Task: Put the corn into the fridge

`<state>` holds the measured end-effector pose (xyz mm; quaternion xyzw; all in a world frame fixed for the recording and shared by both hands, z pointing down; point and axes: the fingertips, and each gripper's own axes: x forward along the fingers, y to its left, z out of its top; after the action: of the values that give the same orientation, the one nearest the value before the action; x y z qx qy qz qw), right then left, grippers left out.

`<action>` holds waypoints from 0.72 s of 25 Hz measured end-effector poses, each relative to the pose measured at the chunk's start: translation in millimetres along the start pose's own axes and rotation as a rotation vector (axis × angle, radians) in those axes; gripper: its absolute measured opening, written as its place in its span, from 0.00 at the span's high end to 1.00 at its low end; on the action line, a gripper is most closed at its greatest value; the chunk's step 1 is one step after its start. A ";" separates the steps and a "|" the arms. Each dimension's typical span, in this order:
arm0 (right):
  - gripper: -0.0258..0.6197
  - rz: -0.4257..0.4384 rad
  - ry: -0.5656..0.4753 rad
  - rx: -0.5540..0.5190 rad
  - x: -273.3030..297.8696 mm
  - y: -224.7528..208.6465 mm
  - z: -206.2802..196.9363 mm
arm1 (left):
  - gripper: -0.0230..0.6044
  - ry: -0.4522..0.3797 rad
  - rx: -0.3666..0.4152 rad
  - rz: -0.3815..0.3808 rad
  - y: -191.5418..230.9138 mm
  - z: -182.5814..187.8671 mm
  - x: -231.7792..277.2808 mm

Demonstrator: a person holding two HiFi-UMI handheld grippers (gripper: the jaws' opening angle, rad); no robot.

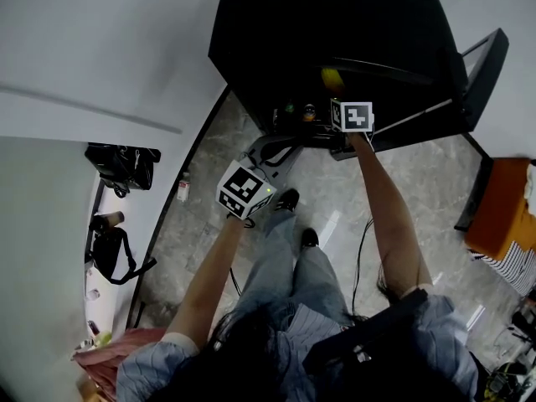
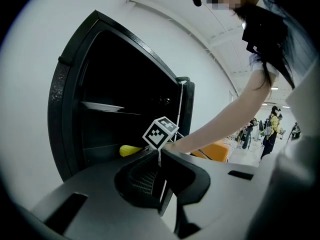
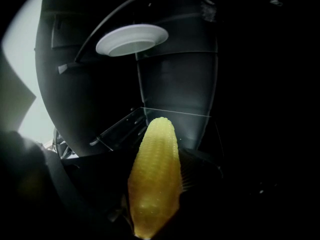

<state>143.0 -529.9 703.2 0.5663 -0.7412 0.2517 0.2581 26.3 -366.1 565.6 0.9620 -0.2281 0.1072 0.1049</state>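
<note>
A yellow corn cob [image 3: 154,179] points tip-first into the dark inside of the black fridge [image 1: 335,23], and my right gripper [image 3: 159,196] is shut on its lower half. In the head view the corn [image 1: 332,77] is at the fridge opening, just ahead of the right gripper [image 1: 337,99]. From the left gripper view the corn [image 2: 129,150] shows at the lower shelf level. My left gripper [image 2: 159,166] hangs back outside the fridge, shut with nothing in it, and sits lower left in the head view [image 1: 280,145].
A white plate [image 3: 132,39] rests on an upper shelf, with a glass shelf [image 3: 150,119] below it. The fridge door [image 1: 481,65] stands open at the right. An orange seat [image 1: 502,208] is right of it; bags [image 1: 126,166] lie at the left wall.
</note>
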 end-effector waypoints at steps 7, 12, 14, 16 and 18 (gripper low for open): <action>0.58 -0.018 0.029 -0.014 10.8 -2.7 -2.9 | 0.95 0.000 -0.013 0.019 6.3 -5.7 -8.0; 0.58 -0.043 0.070 -0.028 22.8 -4.0 -1.0 | 0.95 0.007 -0.022 0.036 13.0 -14.3 -11.4; 0.58 -0.044 0.080 -0.038 28.2 -6.1 -0.1 | 0.95 0.007 -0.028 0.038 13.3 -15.1 -10.6; 0.58 -0.035 0.082 -0.019 34.4 -9.9 2.1 | 0.95 0.007 -0.024 0.033 12.0 -14.5 -7.9; 0.58 -0.048 0.077 -0.017 37.5 -15.0 7.5 | 0.95 0.009 -0.019 0.031 11.5 -15.1 -6.0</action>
<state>148.3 -565.0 723.9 0.5718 -0.7188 0.2608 0.2972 13.4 -369.9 580.3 0.9568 -0.2435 0.1110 0.1135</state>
